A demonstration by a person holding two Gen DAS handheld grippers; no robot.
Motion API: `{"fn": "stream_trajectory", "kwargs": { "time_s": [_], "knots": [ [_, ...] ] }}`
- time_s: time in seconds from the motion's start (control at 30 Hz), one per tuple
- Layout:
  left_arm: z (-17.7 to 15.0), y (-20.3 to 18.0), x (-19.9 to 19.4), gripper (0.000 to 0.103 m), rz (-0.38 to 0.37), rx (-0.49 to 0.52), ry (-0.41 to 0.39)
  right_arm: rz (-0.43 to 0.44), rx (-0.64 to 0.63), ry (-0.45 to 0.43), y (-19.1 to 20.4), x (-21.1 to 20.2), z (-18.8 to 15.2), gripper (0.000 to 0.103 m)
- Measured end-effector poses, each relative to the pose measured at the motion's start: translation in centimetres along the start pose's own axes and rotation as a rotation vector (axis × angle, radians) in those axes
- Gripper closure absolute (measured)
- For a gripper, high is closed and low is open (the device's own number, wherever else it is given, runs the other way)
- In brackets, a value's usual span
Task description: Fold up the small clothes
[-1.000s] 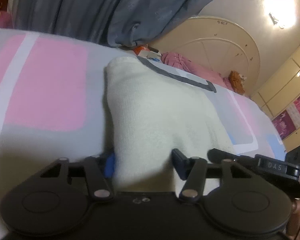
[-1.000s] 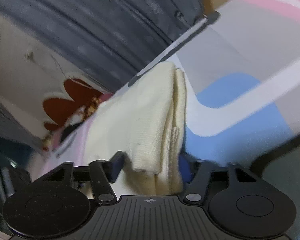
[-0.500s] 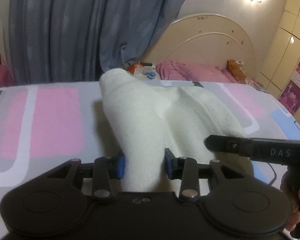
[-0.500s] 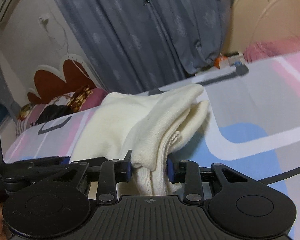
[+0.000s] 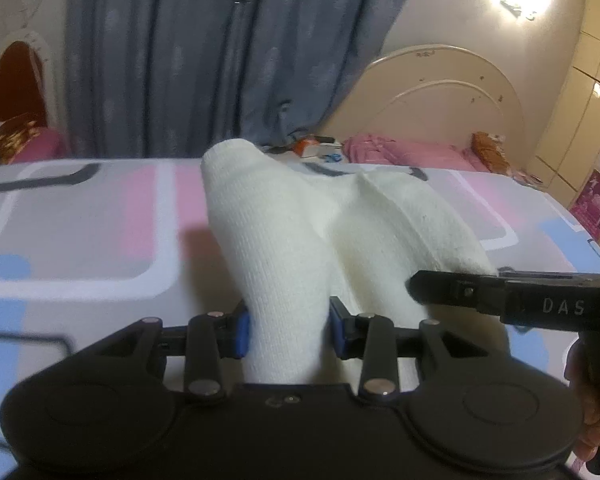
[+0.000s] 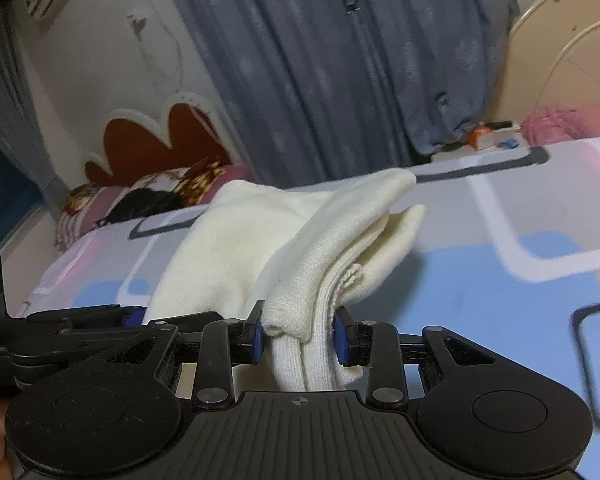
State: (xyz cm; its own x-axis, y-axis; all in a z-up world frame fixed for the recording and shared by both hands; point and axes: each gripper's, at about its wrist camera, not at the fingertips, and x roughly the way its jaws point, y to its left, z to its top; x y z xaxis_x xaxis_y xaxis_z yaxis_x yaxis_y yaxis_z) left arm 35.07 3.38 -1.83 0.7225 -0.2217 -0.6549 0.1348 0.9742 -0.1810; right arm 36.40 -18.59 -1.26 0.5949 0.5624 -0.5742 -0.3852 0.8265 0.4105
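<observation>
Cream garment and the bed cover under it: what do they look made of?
Cream garment: soft knit, probably cotton or wool blend; fine ribbed stitches show, matte and slightly fuzzy. Bed cover: smooth printed woven fabric, matte; flat colour blocks, no visible pile.

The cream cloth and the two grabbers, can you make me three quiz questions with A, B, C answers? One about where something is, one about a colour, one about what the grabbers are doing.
1. Where is the near end of the cream knit garment?
A. Flat on the floor
B. Raised over the patterned bedsheet, between the grippers
C. Hanging on the curtain

2. What colour are the pads on the gripper fingers?
A. Blue
B. Yellow
C. Green

3. What are the left gripper and right gripper doing?
A. Both open, holding nothing
B. Only one grips
C. Both shut on the garment

Answers: 1 B, the cloth rises from the sheet into both grippers. 2 A, blue pads show on either side of the cloth. 3 C, each wrist view shows pads pressing a bunched fold.
</observation>
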Motion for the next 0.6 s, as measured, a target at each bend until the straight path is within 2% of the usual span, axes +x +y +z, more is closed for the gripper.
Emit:
{"fn": "stream_trajectory", "kwargs": {
  "time_s": [0.4, 0.5, 0.57, 0.6],
  "knots": [
    [-5.8, 5.8, -3.7, 0.066, 0.064, -0.074, 0.032, 0.076, -0.019, 0.089, 6.0, 3.8, -5.6, 0.070],
    [-7.7, 7.1, -2.8, 0.052, 0.062, -0.065, 0.072, 0.075, 0.010, 0.116, 5.6, 5.3, -7.2, 0.070],
    [-8.8, 8.1, -2.9, 0.025, 0.065, -0.093, 0.056, 0.054, 0.061, 0.142, 4.1, 6.1, -8.2, 0.070],
    [-9.1, 8.5, -3.0, 0.023, 0.069, -0.102, 0.060, 0.073, 0.114, 0.142, 3.1, 6.2, -8.6, 0.067]
  ]
}}
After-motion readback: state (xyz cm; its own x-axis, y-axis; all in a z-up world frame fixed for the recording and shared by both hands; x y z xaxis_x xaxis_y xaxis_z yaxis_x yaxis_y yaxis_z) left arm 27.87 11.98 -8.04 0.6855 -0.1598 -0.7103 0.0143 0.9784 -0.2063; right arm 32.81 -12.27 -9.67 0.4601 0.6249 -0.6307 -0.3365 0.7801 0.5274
